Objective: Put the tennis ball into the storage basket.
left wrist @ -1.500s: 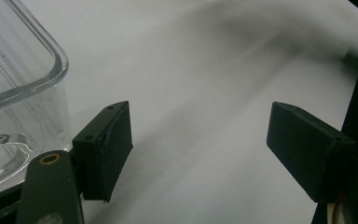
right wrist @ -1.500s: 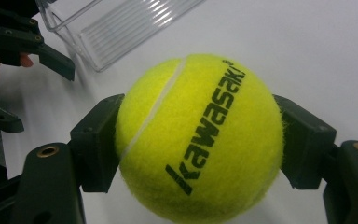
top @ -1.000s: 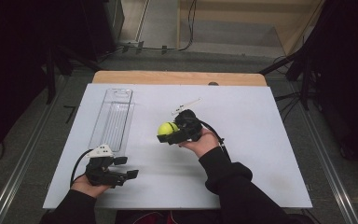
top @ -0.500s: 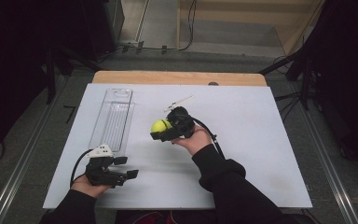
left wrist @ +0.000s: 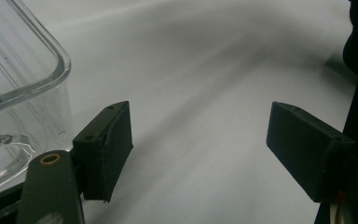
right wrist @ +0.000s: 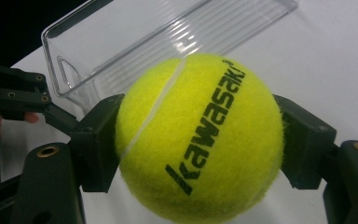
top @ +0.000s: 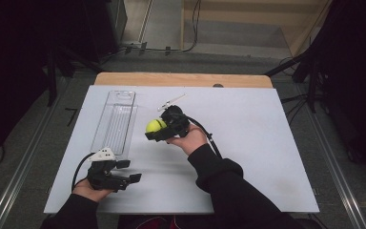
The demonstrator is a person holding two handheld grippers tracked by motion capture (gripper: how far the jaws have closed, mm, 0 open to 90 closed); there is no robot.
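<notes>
The tabletop (top: 257,143) is a white sheet over a wooden board whose bare strip shows along the 12 o'clock edge. On it, toward 10 o'clock, lies 1 clear plastic tray (top: 116,121), long and narrow, ribbed inside, its length running from 12 to 6. At about 7 o'clock the left hand-held gripper (top: 124,171) rests low on the white surface, just beside the tray's near end
</notes>
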